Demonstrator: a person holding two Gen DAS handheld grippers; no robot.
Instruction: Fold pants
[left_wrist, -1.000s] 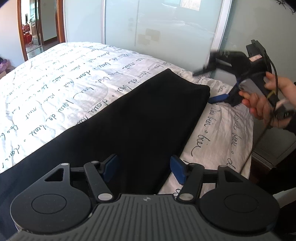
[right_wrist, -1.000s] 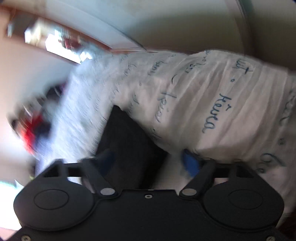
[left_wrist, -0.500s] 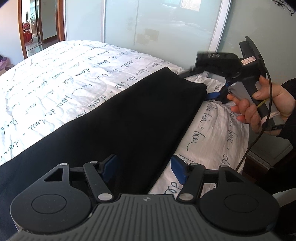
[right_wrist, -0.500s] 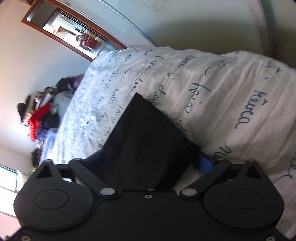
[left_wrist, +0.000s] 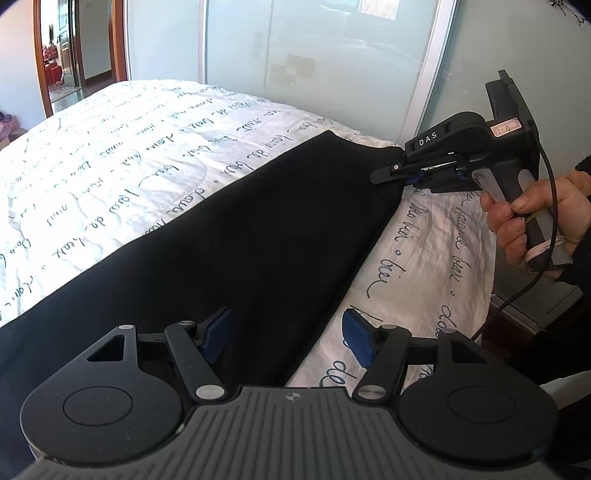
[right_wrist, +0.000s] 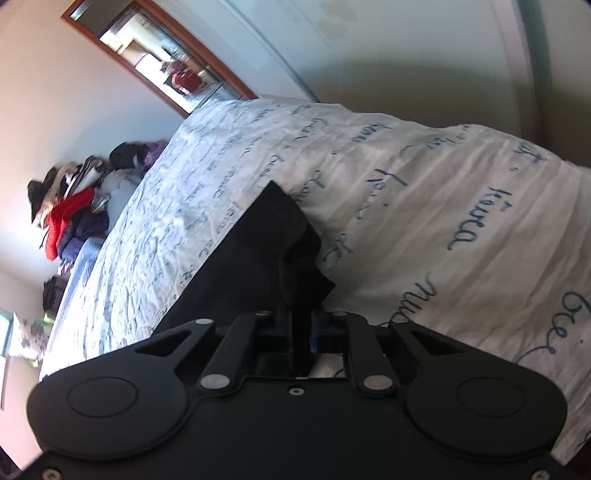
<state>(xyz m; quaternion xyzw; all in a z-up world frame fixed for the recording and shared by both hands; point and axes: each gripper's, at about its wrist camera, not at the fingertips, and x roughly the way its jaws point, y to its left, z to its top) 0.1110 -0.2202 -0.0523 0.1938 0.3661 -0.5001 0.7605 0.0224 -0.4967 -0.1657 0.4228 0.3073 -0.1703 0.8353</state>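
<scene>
Between the fingers of the right gripper (right_wrist: 301, 328), a corner of the black pants (left_wrist: 236, 236) is seen clamped, the cloth bunched into a small peak just ahead of the pads. In the left wrist view the same gripper (left_wrist: 400, 176) is shown at the far right corner of the garment, carried by the person's right hand (left_wrist: 535, 218). Half a second earlier its fingers were spread wide on either side of that corner, and a second earlier the tool was blurred in approach; the closure is therefore new. It is judged that a hold has been secured and that the corner is now ready to be lifted.

The left gripper (left_wrist: 286, 334) is shown with its blue pads (left_wrist: 356, 336) set apart, straddling the near right edge of the pants and gripping nothing; its pose is unchanged across the three instants.

Outward from the tools, the pants are laid flat as one long dark band running from the near left to the far right of the bed (left_wrist: 110, 155), over a white bedspread printed with script. Beyond the bed, frosted sliding doors (left_wrist: 314, 55) and a wood-framed doorway (left_wrist: 79, 48) are visible; a pile of clothes (right_wrist: 70, 206) is seen in the right wrist view.

A lengthwise fold is judged likely to be next, once the near edge is also taken.
</scene>
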